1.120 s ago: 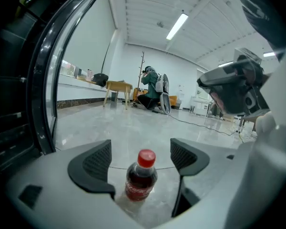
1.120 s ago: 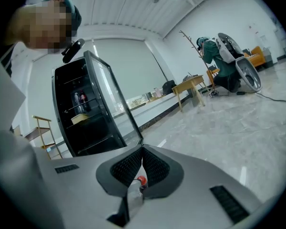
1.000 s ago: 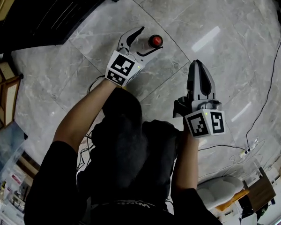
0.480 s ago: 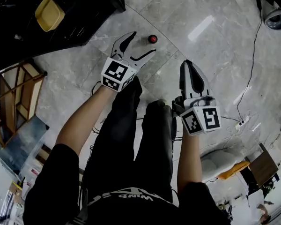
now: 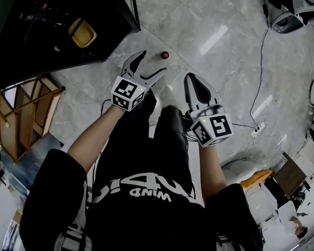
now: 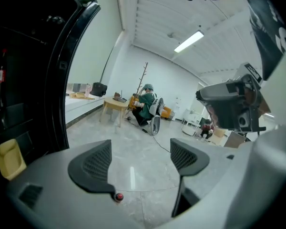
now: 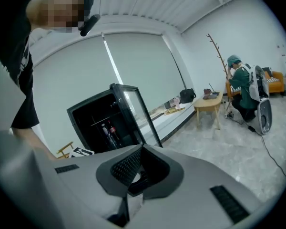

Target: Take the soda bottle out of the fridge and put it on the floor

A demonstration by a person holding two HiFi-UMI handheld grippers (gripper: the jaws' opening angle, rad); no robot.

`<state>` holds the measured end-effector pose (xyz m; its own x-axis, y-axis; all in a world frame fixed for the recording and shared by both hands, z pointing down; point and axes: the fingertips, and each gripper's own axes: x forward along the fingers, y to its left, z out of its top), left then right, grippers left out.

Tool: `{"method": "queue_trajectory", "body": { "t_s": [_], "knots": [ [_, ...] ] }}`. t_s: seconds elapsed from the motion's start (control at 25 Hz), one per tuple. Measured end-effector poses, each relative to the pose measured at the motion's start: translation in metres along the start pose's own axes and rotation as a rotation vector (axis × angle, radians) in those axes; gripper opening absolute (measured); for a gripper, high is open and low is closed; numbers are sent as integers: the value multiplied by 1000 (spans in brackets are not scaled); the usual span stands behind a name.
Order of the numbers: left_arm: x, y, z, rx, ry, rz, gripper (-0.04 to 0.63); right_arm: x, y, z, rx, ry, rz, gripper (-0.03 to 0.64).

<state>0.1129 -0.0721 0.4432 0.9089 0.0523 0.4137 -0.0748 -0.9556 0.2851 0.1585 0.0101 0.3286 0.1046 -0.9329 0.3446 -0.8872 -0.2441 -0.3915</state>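
Observation:
The soda bottle [image 5: 165,55] stands upright on the marble floor, seen from above as a small red cap; the same cap [image 6: 118,197] shows low between the jaws in the left gripper view. My left gripper [image 5: 154,61] is open and empty, held well above the bottle and just short of it. My right gripper [image 5: 191,79] is shut with nothing in it, to the right of the left one. The black fridge [image 7: 102,123] stands open, its glass door [image 7: 136,111] swung out, with bottles [image 7: 109,131] inside.
The fridge's dark body [image 5: 42,30] fills the upper left, with a yellow object [image 5: 82,33] in it. A wooden frame [image 5: 21,114] stands at left. A cable and power strip [image 5: 256,129] lie at right. A person in green [image 6: 144,106] sits far off by a small table.
The view has risen as the person stood up. Both grippers lifted away from the bottle, which stays on the floor. The left gripper remains open, the right shut.

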Motion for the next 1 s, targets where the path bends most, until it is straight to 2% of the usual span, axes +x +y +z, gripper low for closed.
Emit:
{"method": "queue_trajectory", "body": {
  "t_s": [0.24, 0.48, 0.68, 0.84, 0.92, 1.0],
  "knots": [
    [-29, -22, 77, 20, -57, -43, 379, -4, 27, 54, -49, -44, 10, 22],
    [-46, -34, 125, -2, -74, -61, 379, -11, 38, 90, -70, -62, 21, 23],
    [-60, -38, 158, 8, -101, -27, 379, -18, 36, 111, -102, -75, 38, 23],
    [-77, -37, 189, -21, -179, 11, 374, -22, 33, 125, -136, -80, 59, 22],
    [-89, -36, 201, -25, -211, 34, 330, -24, 33, 131, -145, -88, 65, 23],
    [-103, -36, 213, -14, -241, 62, 233, -26, 34, 137, -153, -95, 81, 23]
  ]
}}
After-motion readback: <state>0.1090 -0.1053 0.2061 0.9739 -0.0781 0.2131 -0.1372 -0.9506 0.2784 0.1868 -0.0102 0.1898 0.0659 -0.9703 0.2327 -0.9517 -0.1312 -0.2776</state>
